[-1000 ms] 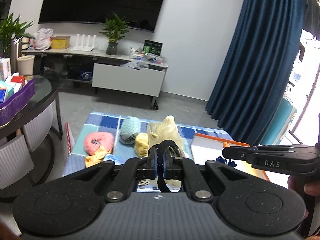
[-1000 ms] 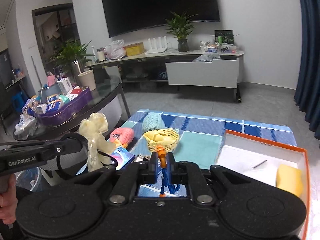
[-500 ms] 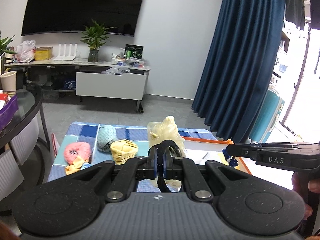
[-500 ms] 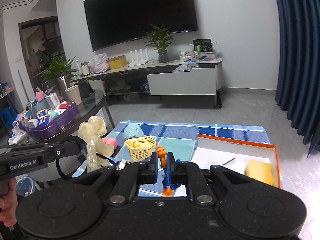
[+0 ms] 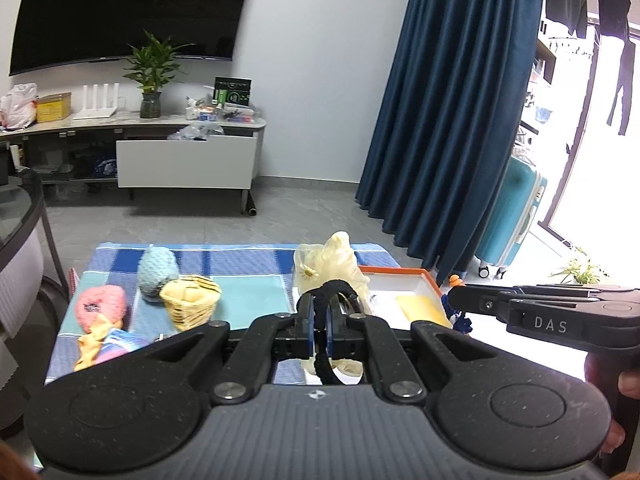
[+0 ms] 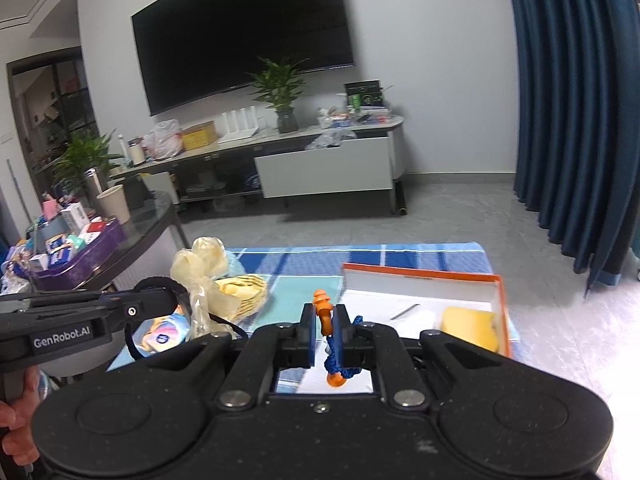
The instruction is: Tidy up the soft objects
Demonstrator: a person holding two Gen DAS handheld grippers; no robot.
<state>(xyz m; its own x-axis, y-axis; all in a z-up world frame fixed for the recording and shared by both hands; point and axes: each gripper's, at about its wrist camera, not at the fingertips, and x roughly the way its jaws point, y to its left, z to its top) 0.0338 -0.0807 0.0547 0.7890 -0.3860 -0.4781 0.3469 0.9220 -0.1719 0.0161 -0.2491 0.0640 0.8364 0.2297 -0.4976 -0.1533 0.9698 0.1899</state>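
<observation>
Above the desk (image 5: 248, 276) with its blue checked cloth, we carry both tools level with each other, each loaded with something soft and aimed, as we judge it, at the orange-rimmed box (image 6: 420, 276) on the right side of the cloth, where a yellow sponge (image 6: 470, 326) already lies. Our left gripper (image 5: 319, 320) has its fingers (image 5: 305, 322) drawn together on a black elastic band (image 5: 334, 289), and from that band hangs a pale yellow bow in clear wrapping (image 5: 334, 264), so the bundle rides clear of the cloth rather than dragging over it. Our right gripper (image 6: 323, 334) has its fingers (image 6: 307, 334) clamped on a pair of orange earplugs on a blue cord (image 6: 323, 312); one plug stands above the pads, while the cord and the other plug dangle below them. Holding each piece by its thin, firm part seems sensible to us, since the loose parts would slip or crush. Back on the left of the cloth sit a pink knitted piece (image 5: 102, 308), a light blue knitted one (image 5: 156, 272), and a yellow striped one (image 5: 192, 304), well apart from the box and not yet gathered. A small pastel packet (image 6: 164, 332) lies near them.
</observation>
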